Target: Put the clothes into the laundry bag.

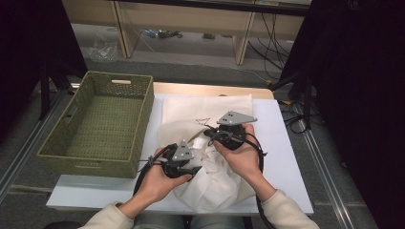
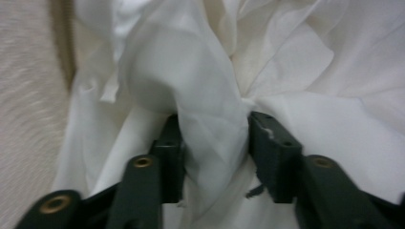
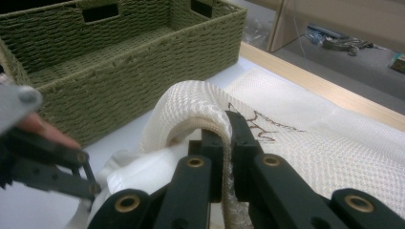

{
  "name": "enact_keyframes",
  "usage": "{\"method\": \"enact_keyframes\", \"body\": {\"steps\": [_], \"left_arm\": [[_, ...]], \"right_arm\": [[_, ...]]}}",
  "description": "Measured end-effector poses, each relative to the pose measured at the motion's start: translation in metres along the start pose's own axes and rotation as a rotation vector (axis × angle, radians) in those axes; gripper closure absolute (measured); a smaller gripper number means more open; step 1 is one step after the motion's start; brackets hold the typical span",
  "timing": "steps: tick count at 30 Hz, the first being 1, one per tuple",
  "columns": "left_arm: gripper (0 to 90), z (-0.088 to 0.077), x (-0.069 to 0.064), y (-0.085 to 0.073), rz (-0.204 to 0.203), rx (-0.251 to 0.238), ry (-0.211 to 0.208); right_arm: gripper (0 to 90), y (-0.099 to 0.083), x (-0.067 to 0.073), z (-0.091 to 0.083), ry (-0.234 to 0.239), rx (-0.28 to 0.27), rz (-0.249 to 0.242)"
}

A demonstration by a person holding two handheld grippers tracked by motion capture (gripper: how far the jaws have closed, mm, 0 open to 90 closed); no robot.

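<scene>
White tabletop (image 1: 286,143) carries everything. Green woven basket (image 1: 102,126) sits along its left edge, overhanging the left side. Cream mesh bag (image 1: 191,112) lies flat in the middle, reaching toward the far edge, with dark line print on top. White cloth (image 1: 215,183) is bunched at the near edge, touching the bag's near end and partly tucked under its lifted rim. Right claw (image 3: 228,125) is pressed together on the bag's rim, pinching the mesh so it arches up over the jaws. Left claw (image 2: 215,143) sits at the near-left of the cloth; jaws partly spread with a cloth fold between them, fold filling the gap and touching both pads, so it's pinched loosely.
</scene>
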State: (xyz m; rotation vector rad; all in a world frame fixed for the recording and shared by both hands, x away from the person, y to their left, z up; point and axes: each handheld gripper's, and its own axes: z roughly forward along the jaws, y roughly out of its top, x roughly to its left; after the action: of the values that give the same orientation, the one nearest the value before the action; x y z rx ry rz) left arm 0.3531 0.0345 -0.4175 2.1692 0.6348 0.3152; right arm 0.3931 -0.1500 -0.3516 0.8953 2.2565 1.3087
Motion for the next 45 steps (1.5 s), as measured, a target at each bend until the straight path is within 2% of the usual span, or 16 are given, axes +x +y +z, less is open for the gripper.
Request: {"method": "enact_keyframes", "body": {"steps": [4,7,10,15,16,19,20,24,27,29,32,34,36,38,42,45], "left_arm": [[80.7,0.001,-0.002,0.012,-0.030,-0.066,-0.018],[83.5,0.000,-0.007,0.024,-0.039,-0.135,-0.010],[84.1,0.000,-0.006,0.033,-0.042,-0.170,0.010],[84.0,0.015,0.008,0.034,-0.065,-0.142,0.047],[83.8,0.019,0.014,0.032,-0.050,-0.124,0.071],[83.0,0.030,0.025,0.025,-0.096,-0.110,0.082],[82.5,0.030,0.026,0.025,-0.087,-0.099,0.083],[73.7,0.025,0.021,0.027,-0.060,-0.087,0.095],[56.3,0.017,0.018,0.027,-0.070,-0.103,0.082],[45.0,0.006,0.014,0.026,-0.053,-0.100,0.075],[36.6,-0.011,0.009,0.021,-0.047,-0.114,0.083],[35.0,-0.022,0.007,0.017,-0.029,-0.107,0.080],[34.5,-0.028,0.004,0.011,-0.037,-0.118,0.080],[35.1,-0.031,0.004,0.005,-0.011,-0.094,0.079],[37.5,-0.026,0.005,-0.002,-0.028,-0.061,0.085],[37.8,-0.007,0.009,-0.007,-0.045,-0.011,0.075]], "right_arm": [[88.5,0.000,0.000,0.000,-0.003,-0.009,0.001],[88.5,0.001,-0.001,-0.002,0.000,-0.006,-0.002],[88.5,0.002,0.000,-0.003,-0.011,-0.019,-0.022],[88.5,0.002,0.003,-0.004,0.004,-0.013,-0.005],[88.5,0.002,0.004,-0.004,0.003,-0.003,-0.006],[88.4,0.001,0.003,-0.001,0.005,0.002,-0.020],[88.3,0.000,0.002,-0.001,0.001,0.000,-0.020],[88.2,0.000,0.000,0.000,0.005,0.005,-0.002],[88.1,0.000,-0.001,-0.002,0.005,0.005,-0.001],[88.1,0.001,-0.002,-0.003,-0.004,-0.002,-0.007],[88.1,0.001,-0.003,-0.002,0.000,-0.005,-0.005],[88.1,0.001,-0.003,-0.002,0.001,-0.005,-0.015],[88.0,0.001,-0.002,-0.002,0.005,-0.002,-0.015],[88.0,0.001,-0.002,-0.002,-0.002,-0.008,-0.018],[88.1,0.001,-0.001,-0.002,-0.012,-0.004,-0.019],[88.1,0.001,0.001,-0.002,-0.008,0.000,0.002]]}}
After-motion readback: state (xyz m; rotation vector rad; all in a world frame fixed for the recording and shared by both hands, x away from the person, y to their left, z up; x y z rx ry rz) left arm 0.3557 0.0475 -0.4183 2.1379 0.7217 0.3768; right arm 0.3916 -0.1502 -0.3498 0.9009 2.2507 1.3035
